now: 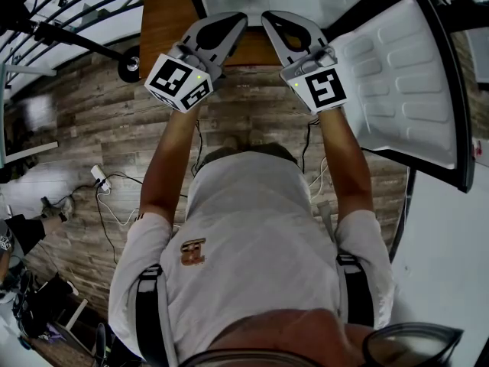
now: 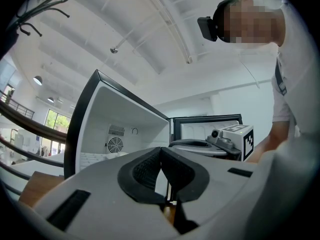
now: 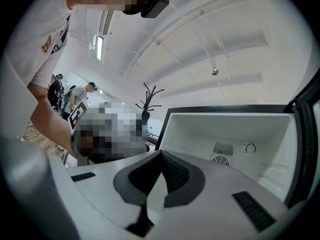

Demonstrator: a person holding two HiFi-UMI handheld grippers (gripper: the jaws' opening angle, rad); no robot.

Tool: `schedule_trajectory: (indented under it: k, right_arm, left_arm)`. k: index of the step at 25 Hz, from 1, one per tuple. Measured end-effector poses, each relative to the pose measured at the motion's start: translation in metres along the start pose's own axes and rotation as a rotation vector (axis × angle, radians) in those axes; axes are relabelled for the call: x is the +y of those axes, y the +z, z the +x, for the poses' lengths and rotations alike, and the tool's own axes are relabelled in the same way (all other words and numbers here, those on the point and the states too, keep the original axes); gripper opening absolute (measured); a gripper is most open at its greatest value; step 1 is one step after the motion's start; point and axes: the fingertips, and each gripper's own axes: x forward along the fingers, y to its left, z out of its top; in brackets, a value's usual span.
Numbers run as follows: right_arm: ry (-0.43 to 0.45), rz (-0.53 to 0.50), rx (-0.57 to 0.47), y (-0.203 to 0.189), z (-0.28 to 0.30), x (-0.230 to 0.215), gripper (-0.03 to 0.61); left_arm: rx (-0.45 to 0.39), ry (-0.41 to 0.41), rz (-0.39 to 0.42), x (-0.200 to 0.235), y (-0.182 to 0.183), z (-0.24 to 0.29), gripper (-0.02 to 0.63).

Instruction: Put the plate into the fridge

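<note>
**Two empty hand-held grippers held up before an open fridge**

From the head camera, a wood-plank floor [image 1: 84, 121] fills the left side, with white cables [image 1: 111, 197] trailing across it. At the top left is a brown wooden tabletop [image 1: 164, 21]. A person in a light grey shirt [image 1: 252, 235] holds both arms straight out in front.

The left hand-held gripper [image 1: 227, 27] points at the tabletop's near edge. Its marker cube [image 1: 179, 82] sits closest to the wrist. In the left gripper view, this hand-held gripper [image 2: 160, 154] has its two black-padded jaws pressed together at the tips, with nothing between them.

Beyond the jaws is the fridge [image 2: 120, 129]. It is open and white inside, with a round fan grille [image 2: 115, 145] on the back wall.

The right hand-held gripper [image 1: 289, 29] is just beside the left one, close but not touching. In the right gripper view, this hand-held gripper [image 3: 161, 156] also has its jaws pressed together and empty. Past them, the fridge's white interior shows the same grille and a small dial [image 3: 250, 148].

In the head view, the fridge opening is at the top centre, and the fridge appears to sit on the tabletop. Its door [image 1: 405, 75] is swung wide to the right, showing a white moulded lining. The plate shows in none of the views.
</note>
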Motion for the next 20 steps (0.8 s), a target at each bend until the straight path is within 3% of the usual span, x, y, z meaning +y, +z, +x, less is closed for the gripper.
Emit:
schedule_trajectory:
  k: [20]
  right_arm:
    - [-0.009,-0.003,-0.002,0.003,-0.014,0.002,0.032]
  left_arm:
    - [0.007,0.000,-0.002,-0.012,0.000,-0.003,0.018]
